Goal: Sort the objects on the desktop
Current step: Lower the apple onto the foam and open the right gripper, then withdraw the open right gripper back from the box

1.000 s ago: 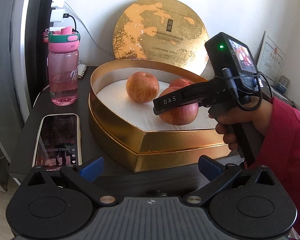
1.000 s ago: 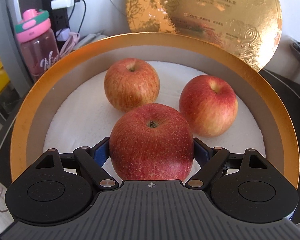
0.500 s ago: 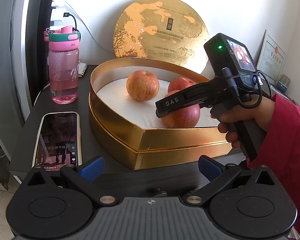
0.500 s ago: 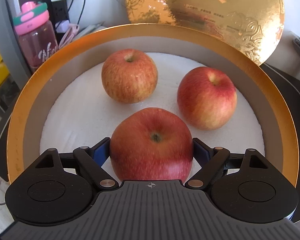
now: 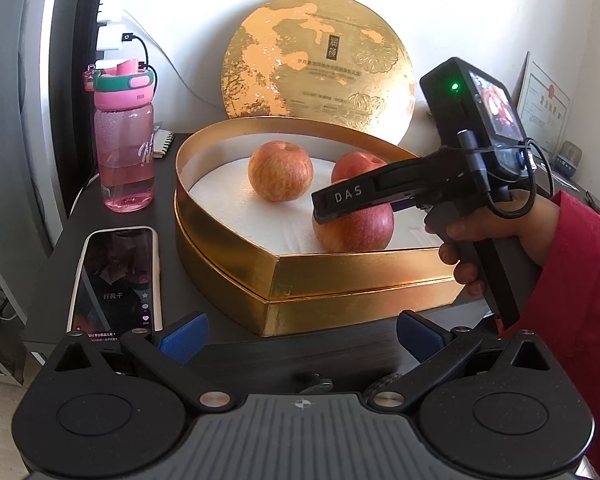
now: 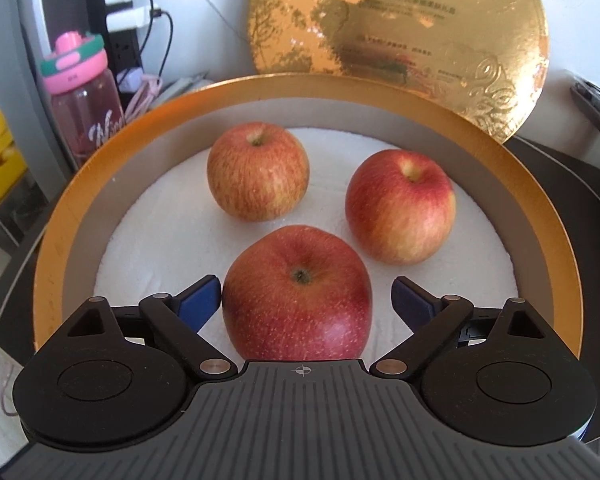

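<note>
Three glossy round apples (image 6: pixel 296 292) on white foam, gold heart-shaped box (image 6: pixel 52 240); right hand-held gripper (image 6: pixel 306 300) open, left hand-held gripper (image 5: pixel 300 334) open, empty.

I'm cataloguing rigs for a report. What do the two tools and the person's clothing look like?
Each tool has a ribbed grey body, black round-hubbed linkages and blue finger pads. The right tool is a black pistol-grip unit marked "DAS", with a green light, a small screen and a looping black cable. The left tool looks the same in front. The sleeve is red.
</note>
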`<state>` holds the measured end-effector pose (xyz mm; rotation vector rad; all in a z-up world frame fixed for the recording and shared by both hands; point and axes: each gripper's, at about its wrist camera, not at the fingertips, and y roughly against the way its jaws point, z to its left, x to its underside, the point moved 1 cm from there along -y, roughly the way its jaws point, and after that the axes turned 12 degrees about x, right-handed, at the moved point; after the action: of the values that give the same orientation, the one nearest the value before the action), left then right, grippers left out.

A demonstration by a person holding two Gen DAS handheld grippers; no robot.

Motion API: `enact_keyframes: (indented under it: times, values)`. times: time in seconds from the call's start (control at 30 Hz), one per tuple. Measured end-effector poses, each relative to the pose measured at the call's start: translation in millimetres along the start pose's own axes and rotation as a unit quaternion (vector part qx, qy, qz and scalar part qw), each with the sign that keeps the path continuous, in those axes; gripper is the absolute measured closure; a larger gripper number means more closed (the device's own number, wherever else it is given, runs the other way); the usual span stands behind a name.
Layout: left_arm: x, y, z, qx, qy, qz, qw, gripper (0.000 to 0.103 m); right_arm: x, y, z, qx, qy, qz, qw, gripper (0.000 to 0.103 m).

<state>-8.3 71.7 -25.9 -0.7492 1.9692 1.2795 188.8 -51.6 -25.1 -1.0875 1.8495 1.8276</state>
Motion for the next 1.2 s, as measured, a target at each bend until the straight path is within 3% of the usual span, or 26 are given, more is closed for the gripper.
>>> enact_keyframes:
  times: [0.37, 0.57, 1.2]
  values:
    - [1.0, -1.4, -12.2, -0.005, -0.013, 0.006, 0.9999, 0.001, 8.9, 38.2, -20.8, -0.011, -0.057, -0.049, 0.997, 0.007]
    - [0.3, -4.0, -17.9, -0.011, -0.019, 0.013, 0.9997, 0.001, 20.5, 70.9, -24.3, -0.025, -0.059, -0.071, 0.995, 0.004]
    - [-0.9, -3.7, -54.9, -0.053, -0.045, 0.027, 0.9972, 0.001, 73.1, 113.0, -52.6, -0.061, -0.085, -0.071, 0.992, 0.004]
